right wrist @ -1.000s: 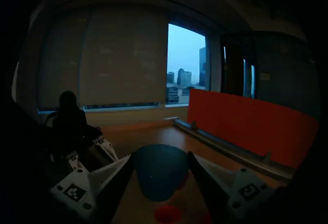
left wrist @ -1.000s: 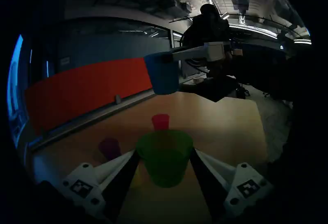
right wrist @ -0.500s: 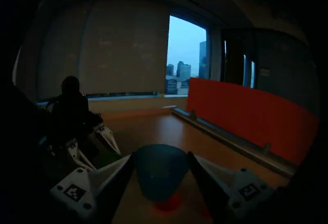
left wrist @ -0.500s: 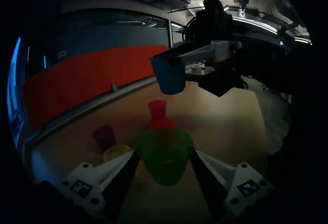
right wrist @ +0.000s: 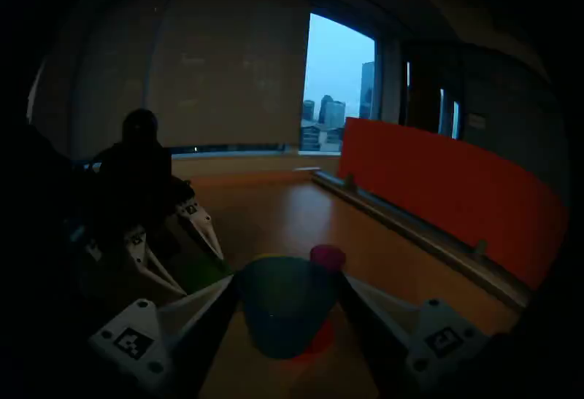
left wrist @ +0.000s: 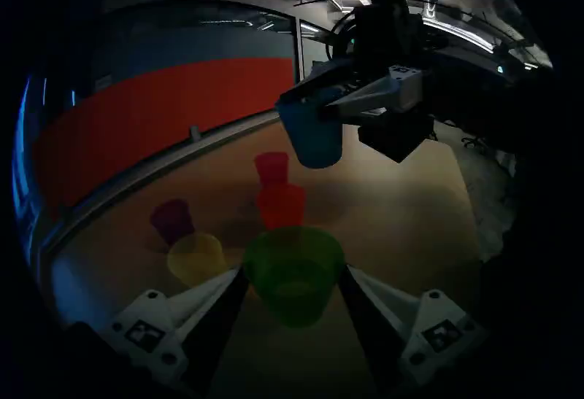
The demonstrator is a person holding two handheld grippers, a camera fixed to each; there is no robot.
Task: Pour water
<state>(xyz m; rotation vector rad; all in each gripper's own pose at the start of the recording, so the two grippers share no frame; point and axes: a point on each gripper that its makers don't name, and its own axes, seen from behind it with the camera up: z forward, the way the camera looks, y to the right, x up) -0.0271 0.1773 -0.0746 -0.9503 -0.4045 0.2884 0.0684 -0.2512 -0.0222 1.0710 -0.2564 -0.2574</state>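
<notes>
The left gripper has its fingers squeezed tight on the green cup, above the counter. The right gripper pinches the blue cup up in the air. The blue cup has come nearer the red cup than before. It is too dark to see any water.

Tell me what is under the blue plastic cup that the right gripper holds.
A red plastic cup on the wooden table peeks out beneath the blue plastic cup. The blue one covers most of it, so its inside is hidden.
</notes>
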